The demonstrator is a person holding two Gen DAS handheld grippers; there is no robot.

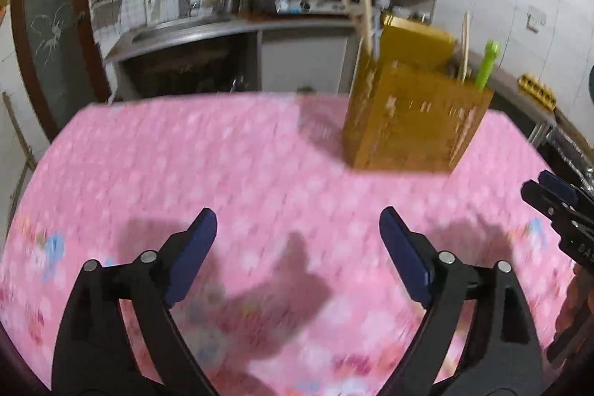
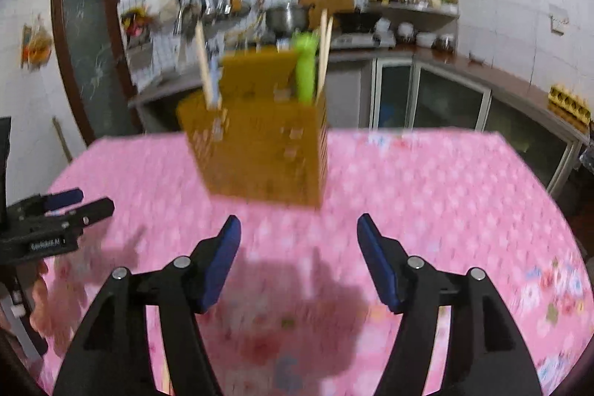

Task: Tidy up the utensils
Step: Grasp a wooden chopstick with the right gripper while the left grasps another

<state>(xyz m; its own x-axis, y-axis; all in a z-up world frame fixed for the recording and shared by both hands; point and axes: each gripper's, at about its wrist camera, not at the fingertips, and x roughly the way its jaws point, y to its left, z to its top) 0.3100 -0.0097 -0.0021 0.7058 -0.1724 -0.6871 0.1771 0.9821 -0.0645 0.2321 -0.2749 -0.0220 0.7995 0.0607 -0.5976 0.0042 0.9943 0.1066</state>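
My left tongs stood wide open with nothing between them, above the pink-clothed worktop. My right tongs were open and empty too.

The utensils were all in the yellow holder, which stood on the worktop beyond both tongs, well apart from them. A green-handled utensil and pale wooden sticks, probably chopsticks, rose from it, long axes near upright with a slight lean, handles up. I saw no loose utensil on the cloth, though the blur could hide one.

I judged the sticks light, stiff and smooth, apt to slip or pivot, so best pinched across the shaft just above the holder's rim. The green handle looked thicker and easier to grip.
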